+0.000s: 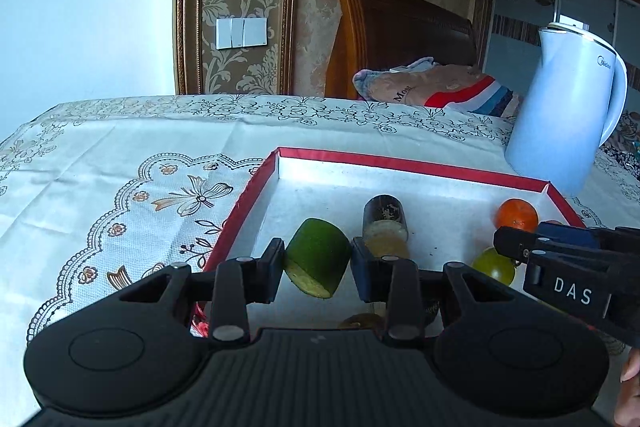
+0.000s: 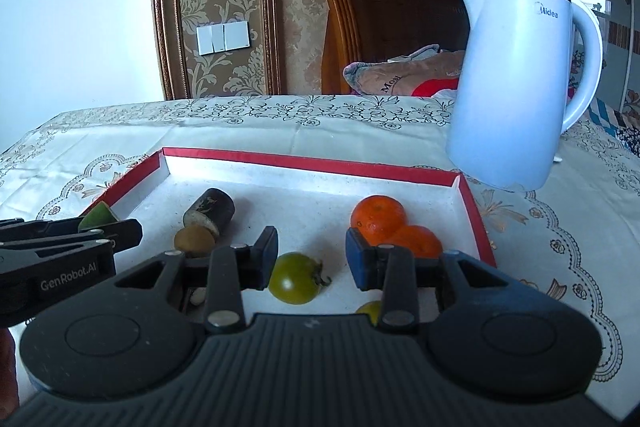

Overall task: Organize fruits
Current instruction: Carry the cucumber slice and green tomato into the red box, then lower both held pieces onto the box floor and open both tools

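A: Layout? Table (image 2: 280,125) with embroidered cloth, white Midea kettle (image 2: 516,87) at the far right, clear of the red-rimmed tray (image 2: 312,163), likely so it stays out of reach.

B: Tray holds the fruit. Two oranges (image 2: 378,223) touching by the right wall, grouped by kind, I'd guess. Dark cut chunk (image 2: 210,211) mid-tray.

A: Left gripper (image 1: 318,259)?

B: Jaws clamped on a cut green fruit piece (image 1: 318,257), lifted over the tray's left side.

A: Right gripper (image 2: 312,259)?

B: Jaws narrow, empty. Green tomato (image 2: 295,277) lies between them, untouched, probably the next pick.
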Available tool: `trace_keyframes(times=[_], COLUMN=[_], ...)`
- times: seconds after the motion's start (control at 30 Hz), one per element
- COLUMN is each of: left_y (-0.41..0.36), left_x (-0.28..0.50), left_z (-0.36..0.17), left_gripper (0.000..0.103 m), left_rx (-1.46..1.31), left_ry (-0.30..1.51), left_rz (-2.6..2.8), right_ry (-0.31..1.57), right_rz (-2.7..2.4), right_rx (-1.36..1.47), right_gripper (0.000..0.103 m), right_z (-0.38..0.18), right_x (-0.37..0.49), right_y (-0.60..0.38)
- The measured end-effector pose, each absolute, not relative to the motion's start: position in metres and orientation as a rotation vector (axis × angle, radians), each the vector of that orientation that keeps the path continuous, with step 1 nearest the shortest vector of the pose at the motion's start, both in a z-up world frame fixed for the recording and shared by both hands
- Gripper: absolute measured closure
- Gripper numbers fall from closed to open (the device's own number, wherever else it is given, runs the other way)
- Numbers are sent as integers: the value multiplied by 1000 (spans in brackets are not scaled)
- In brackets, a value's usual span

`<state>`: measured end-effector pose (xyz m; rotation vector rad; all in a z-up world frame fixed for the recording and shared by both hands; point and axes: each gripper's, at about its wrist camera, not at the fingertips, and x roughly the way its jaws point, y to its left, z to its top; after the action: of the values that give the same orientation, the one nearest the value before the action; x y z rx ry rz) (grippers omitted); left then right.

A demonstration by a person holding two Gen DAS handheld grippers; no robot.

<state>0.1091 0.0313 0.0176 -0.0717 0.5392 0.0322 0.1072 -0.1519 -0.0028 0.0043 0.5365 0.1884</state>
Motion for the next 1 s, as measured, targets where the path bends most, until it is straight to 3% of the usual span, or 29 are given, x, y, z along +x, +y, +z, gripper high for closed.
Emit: trace_keyframes(times=[0.57,0.83,1.0], left_y=[32,33,32], left_x=[120,118,118], left_z=[7,7,7], left_gripper=[67,65,64], left_rx=[-66,-60,-55], left_ry=[582,563,564], left_rz=[59,76,77], right_ry=[538,535,534], right_rz=[185,163,158], right_rx=[0,7,7], right_gripper=[67,44,41], right_z=[-6,-8,-9], right_x=[109,109,108], right_y=[-148,-149,-149])
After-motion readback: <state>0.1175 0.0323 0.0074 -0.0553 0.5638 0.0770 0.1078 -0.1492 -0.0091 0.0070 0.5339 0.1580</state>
